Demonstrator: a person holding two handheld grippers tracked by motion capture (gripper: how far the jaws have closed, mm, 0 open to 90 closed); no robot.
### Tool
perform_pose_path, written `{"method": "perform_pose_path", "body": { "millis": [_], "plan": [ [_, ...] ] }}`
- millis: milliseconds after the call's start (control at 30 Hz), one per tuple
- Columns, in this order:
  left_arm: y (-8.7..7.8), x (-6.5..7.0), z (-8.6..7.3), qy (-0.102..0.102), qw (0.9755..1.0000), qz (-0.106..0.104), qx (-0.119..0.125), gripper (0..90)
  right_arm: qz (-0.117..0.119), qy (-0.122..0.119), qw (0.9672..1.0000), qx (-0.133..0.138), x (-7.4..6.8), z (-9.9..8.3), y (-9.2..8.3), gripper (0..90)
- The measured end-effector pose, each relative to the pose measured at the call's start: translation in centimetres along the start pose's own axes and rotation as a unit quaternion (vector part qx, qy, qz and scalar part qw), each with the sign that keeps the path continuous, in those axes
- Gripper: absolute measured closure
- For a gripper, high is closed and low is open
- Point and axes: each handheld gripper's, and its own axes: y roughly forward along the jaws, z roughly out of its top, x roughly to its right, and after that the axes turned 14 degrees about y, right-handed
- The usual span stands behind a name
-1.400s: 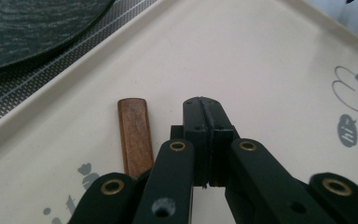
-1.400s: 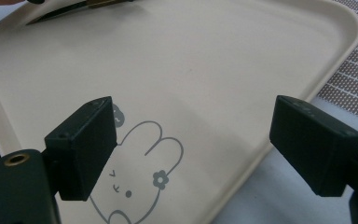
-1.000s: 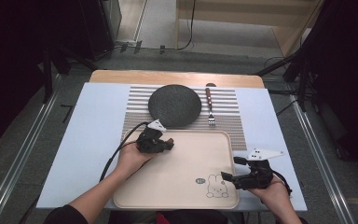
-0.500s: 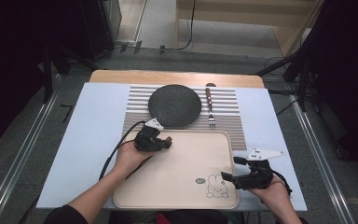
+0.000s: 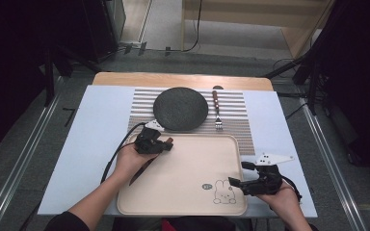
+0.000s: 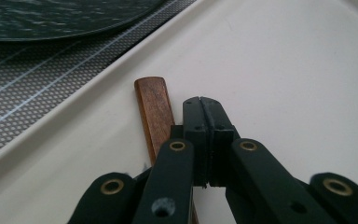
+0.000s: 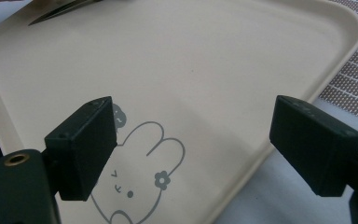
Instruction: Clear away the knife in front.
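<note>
Left gripper (image 6: pixel 200 100): jaws pressed fully together, pad against pad, nothing between them. Just left of the tips, and lower, lies the table knife with a brown wooden handle (image 6: pixel 154 112), flat on the tray floor. Its handle end sits about level with the tips. Its long axis runs almost parallel to the jaws, and the rest passes back under the left linkage. The high view shows the left gripper (image 5: pixel 166 144) over the handle, with the dark blade (image 5: pixel 142 172) running back under the hand toward the person.

Judgement: these jaws are the ones nearest the knife. To pick it up they would need to open and shift slightly left to straddle the handle across its width. I can't tell whether the linkage touches the handle.

Right gripper (image 7: pixel 200 135): jaws wide apart and empty, above the rabbit print (image 7: pixel 135 177) at the tray's near right corner. It is well apart from the knife, whose blade tip (image 7: pixel 60 11) is far ahead and to the left.

The beige rounded-rectangle plastic tray (image 6: pixel 284 70) has a low raised rim, and most of it is bare. Beyond the rim, ahead-left of the left jaws, is a grey-and-white striped woven placemat (image 6: pixel 18 93) carrying a dark round flat plate (image 6: pixel 51 18). A wooden-handled fork (image 5: pixel 217 110) lies to the right of the plate. All of it rests on a pale blue tabletop (image 5: pixel 96 125), and the room around is dark.
</note>
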Motion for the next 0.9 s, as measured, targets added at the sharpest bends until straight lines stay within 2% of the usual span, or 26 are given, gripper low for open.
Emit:
{"method": "perform_pose_path", "body": {
  "millis": [533, 900],
  "plan": [
    [-1.1, -1.2, -0.8, -0.018, 0.9997, 0.015, 0.001, 88.7, 0.003, -0.002, 1.0000, -0.001, 0.0, 0.1, 0.0, 13.8],
    [-2.0, -2.1, -1.6, -0.037, 0.9990, 0.022, 0.003, 88.7, 0.005, -0.003, 1.0000, -0.003, -0.1, 0.2, 0.2, 13.8]
  ]
}}
